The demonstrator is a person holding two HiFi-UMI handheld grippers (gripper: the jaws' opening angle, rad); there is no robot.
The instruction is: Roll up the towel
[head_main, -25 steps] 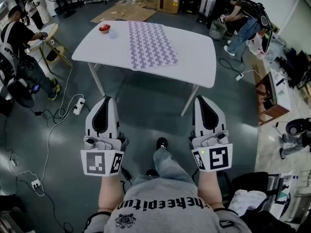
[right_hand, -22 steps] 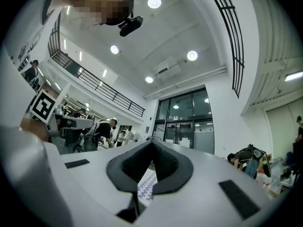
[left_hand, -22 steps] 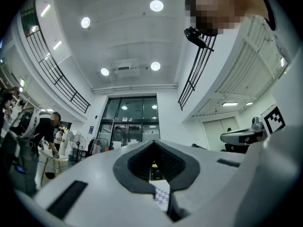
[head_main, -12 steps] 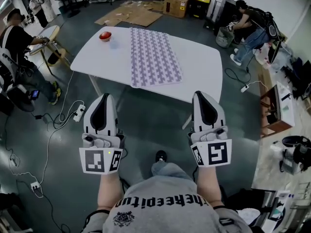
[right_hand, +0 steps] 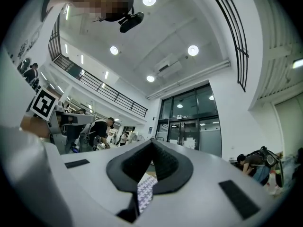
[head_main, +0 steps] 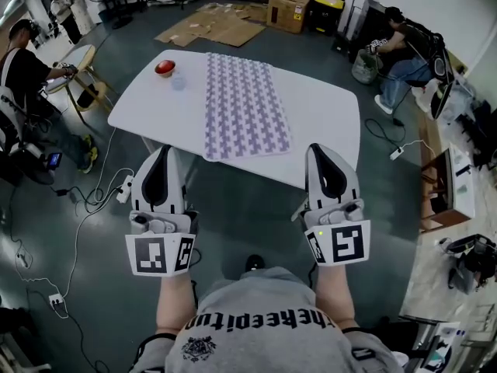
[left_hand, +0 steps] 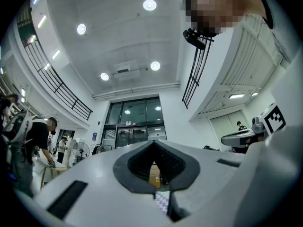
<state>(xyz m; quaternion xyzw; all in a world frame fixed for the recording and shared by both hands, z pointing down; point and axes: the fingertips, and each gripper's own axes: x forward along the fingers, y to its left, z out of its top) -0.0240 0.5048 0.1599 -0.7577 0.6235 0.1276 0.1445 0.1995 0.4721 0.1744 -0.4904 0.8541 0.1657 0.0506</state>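
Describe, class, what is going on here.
A person holds a gripper in each hand. The left gripper and the right gripper are both shut and empty, short of the white table. The patterned towel lies flat and unrolled on it, untouched, with a red bowl near the far left corner. Rolling has not begun.

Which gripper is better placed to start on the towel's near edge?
Right, narrowly. The right gripper looks slightly nearer a front corner of the towel than the left gripper. Both are shut and empty, and neither touches the towel or the table yet.
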